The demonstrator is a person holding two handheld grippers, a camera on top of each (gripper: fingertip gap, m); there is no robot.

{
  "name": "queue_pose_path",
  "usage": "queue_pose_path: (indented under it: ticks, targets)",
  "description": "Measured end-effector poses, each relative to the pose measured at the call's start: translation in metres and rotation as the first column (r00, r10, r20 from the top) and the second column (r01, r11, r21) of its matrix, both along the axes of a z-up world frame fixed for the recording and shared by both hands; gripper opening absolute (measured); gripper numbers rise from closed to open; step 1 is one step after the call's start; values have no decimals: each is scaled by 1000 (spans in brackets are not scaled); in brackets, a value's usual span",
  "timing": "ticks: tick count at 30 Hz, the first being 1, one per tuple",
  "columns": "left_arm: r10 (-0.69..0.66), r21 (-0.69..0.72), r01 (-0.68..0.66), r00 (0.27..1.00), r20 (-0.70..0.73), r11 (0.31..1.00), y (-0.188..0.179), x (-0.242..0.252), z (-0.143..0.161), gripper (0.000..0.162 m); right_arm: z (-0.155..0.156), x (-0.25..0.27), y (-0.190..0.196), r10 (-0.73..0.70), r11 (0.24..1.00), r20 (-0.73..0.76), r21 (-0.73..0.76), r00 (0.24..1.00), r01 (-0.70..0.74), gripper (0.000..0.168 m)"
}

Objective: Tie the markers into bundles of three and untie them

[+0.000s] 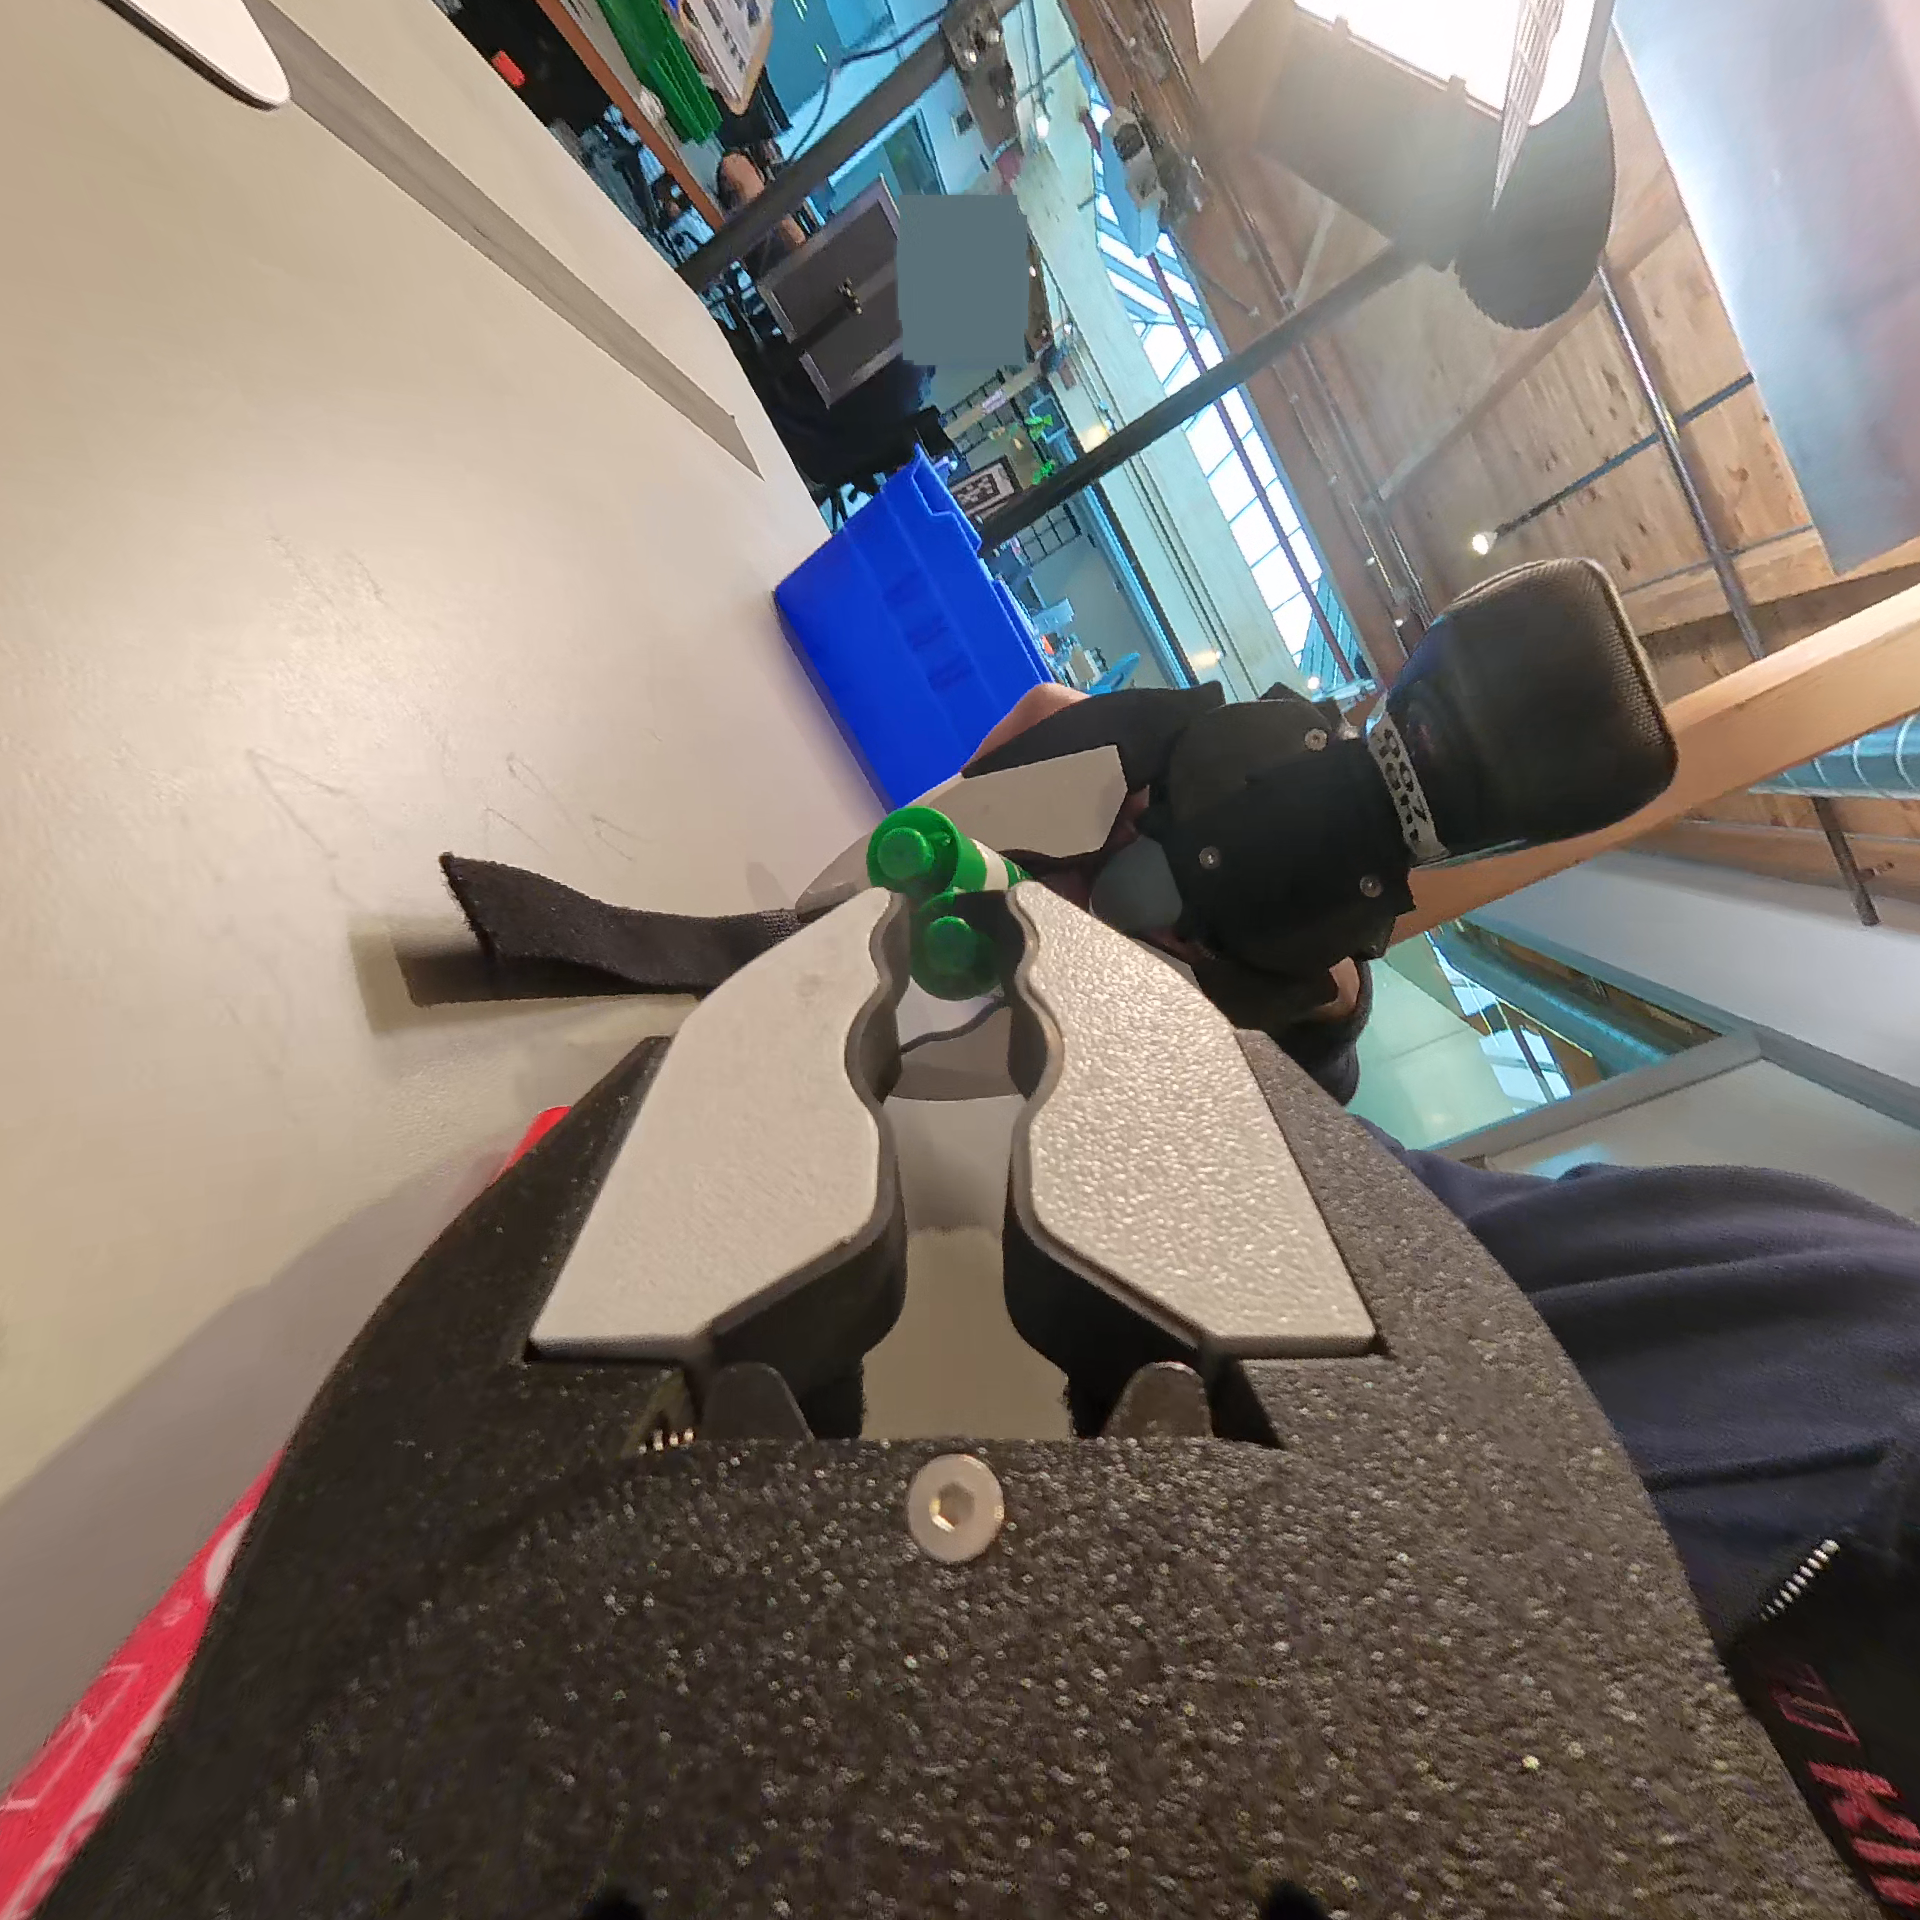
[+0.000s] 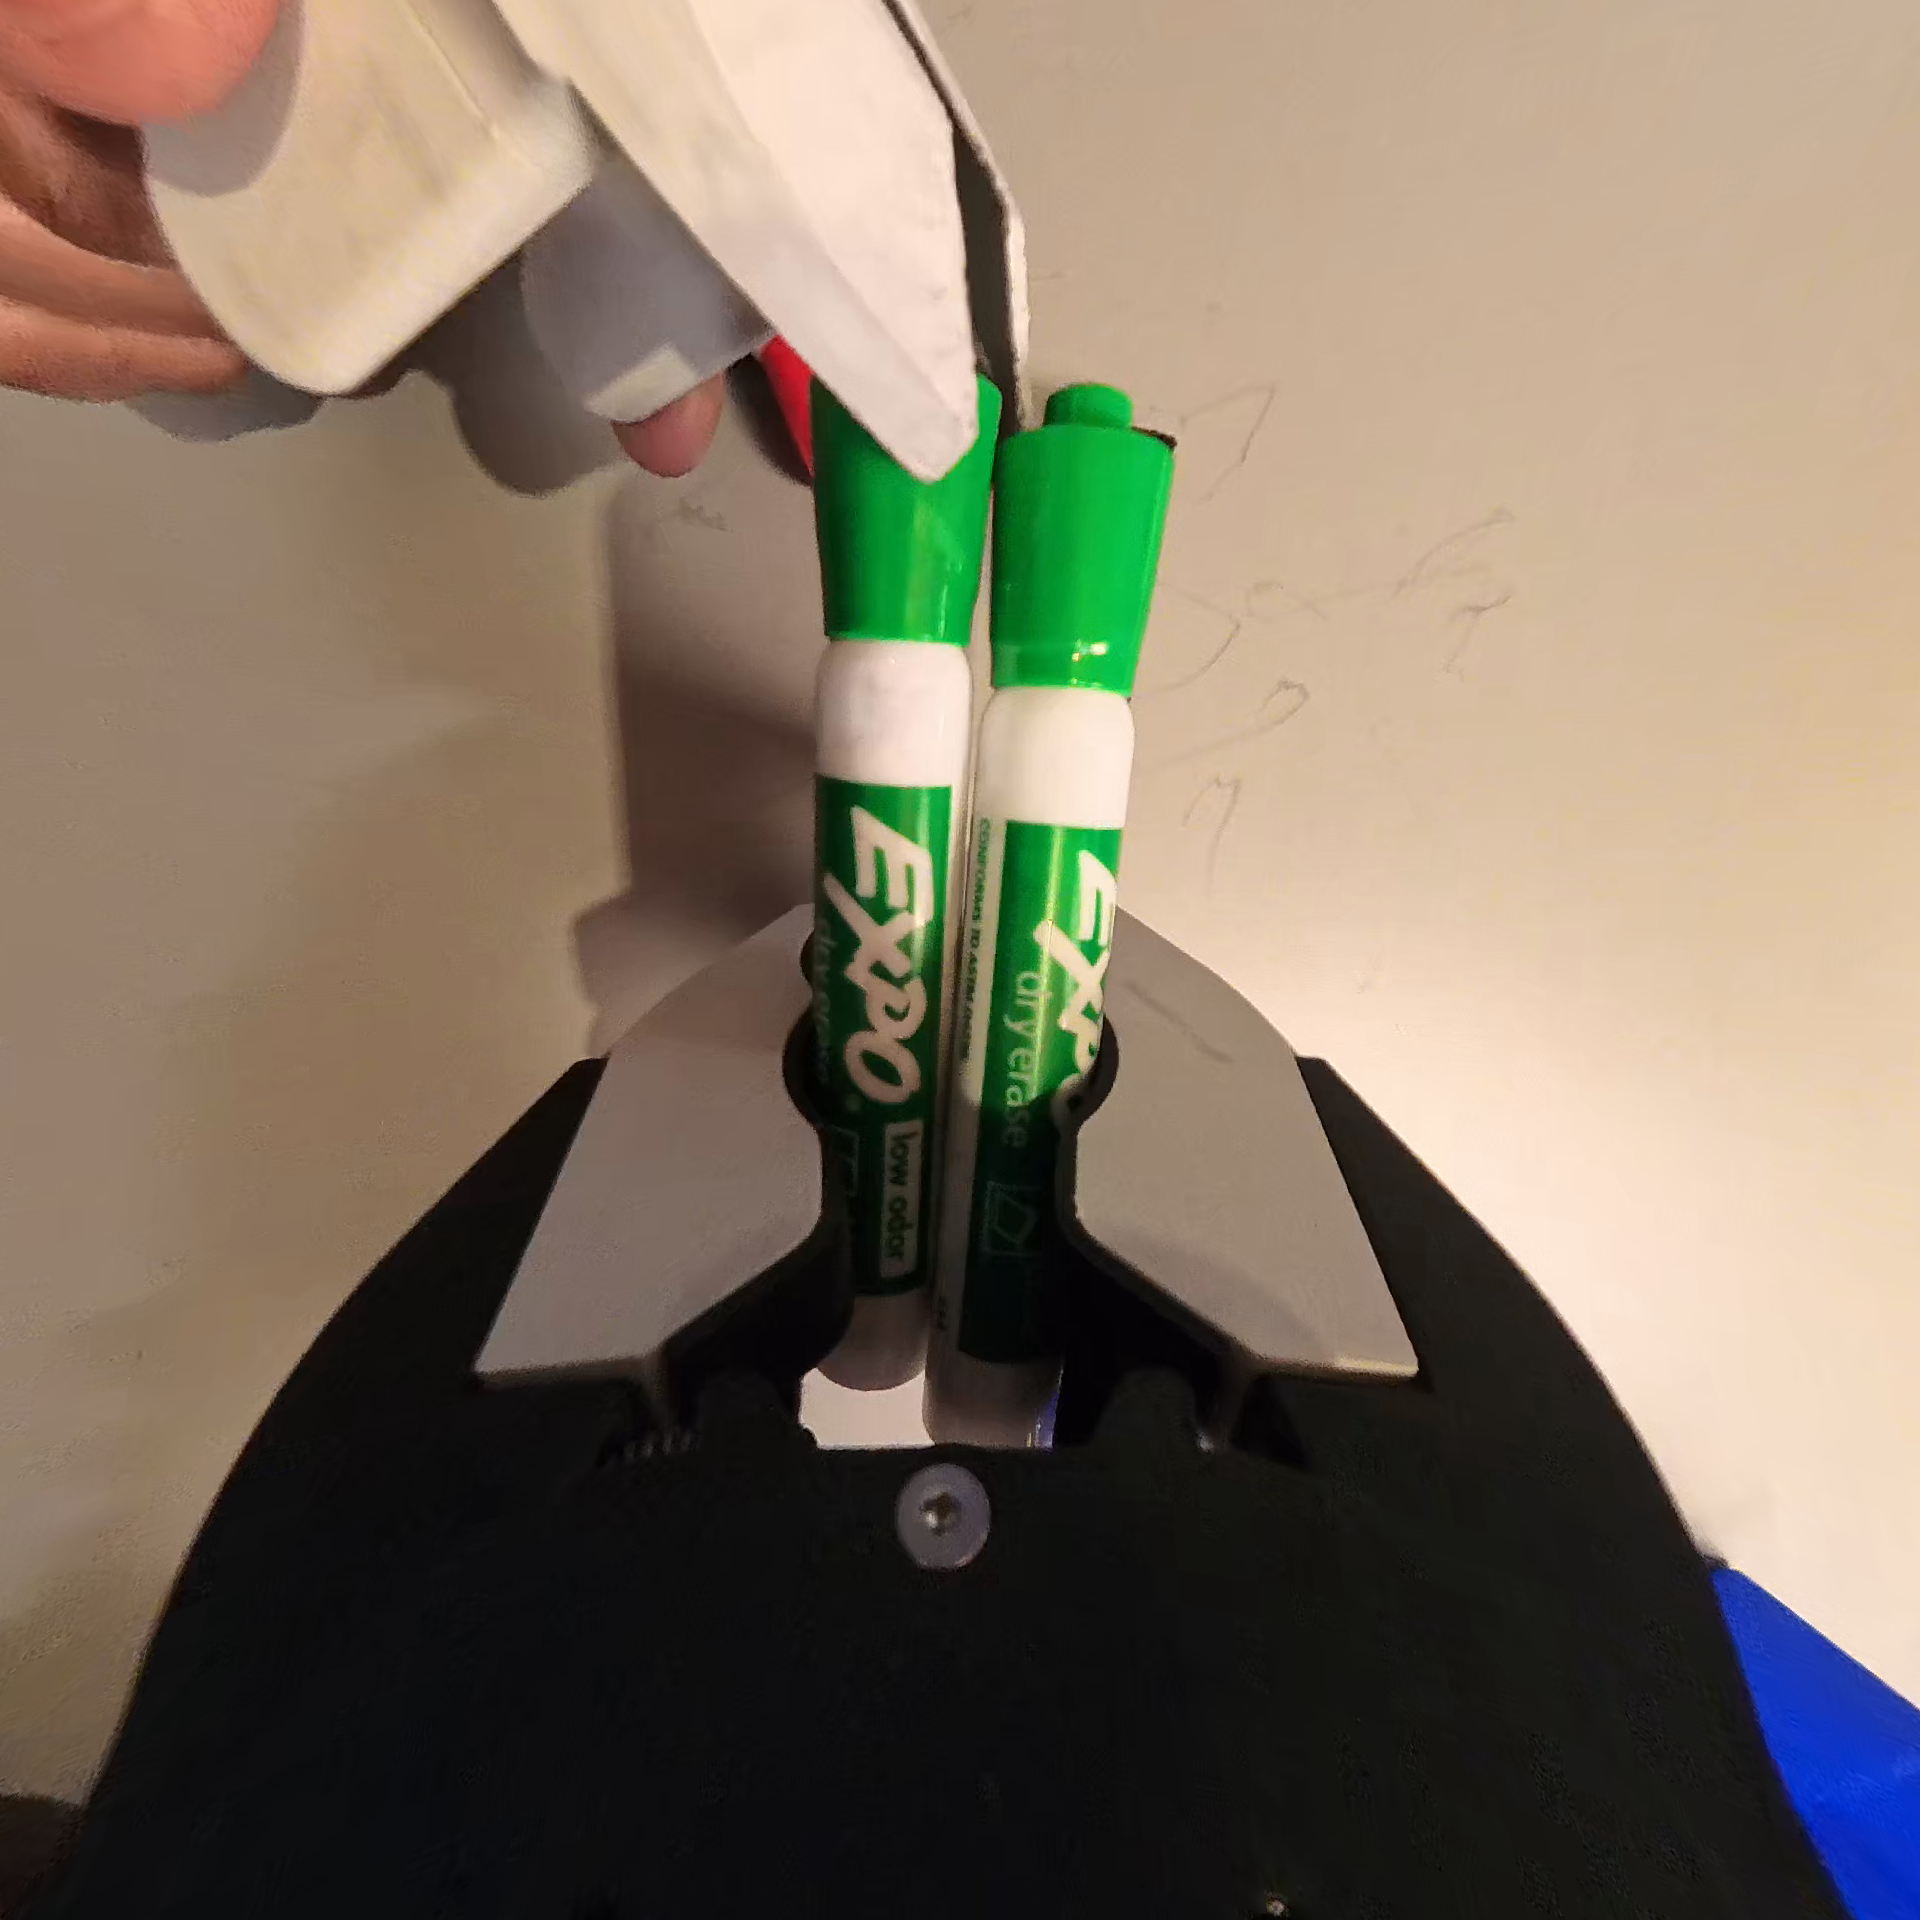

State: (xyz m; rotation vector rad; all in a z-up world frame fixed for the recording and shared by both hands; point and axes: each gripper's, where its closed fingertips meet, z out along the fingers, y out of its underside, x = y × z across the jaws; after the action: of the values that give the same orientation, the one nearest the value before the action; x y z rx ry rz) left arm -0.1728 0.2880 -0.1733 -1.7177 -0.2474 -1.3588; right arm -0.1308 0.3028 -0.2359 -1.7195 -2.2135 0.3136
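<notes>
My right jaws [image 2: 951, 1049] squeeze two light, hard, slippery green markers [image 2: 971, 831] mid-body, while my left jaws [image 1: 951, 951], nearly closed, pinch one cap at twelve o'clock.

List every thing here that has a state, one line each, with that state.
Right tool: shut on two green markers, gripping their barrels side by side.
Green markers: both capped, held off the table, caps pointing away from the right tool.
Left tool: closed around the cap end of one green marker.
Black strap: loose, lying flat on the table, around nothing.
Blue bin: on the table, contents hidden.
</notes>
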Motion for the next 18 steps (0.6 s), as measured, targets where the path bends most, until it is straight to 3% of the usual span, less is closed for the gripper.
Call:
queue_pose_path:
  ticks: [18]
  targets:
    - [121,19,-120,989,-87,993,1,-1,-2,17,-6,-1,-3,-31,999,11,-38,999,31,41]
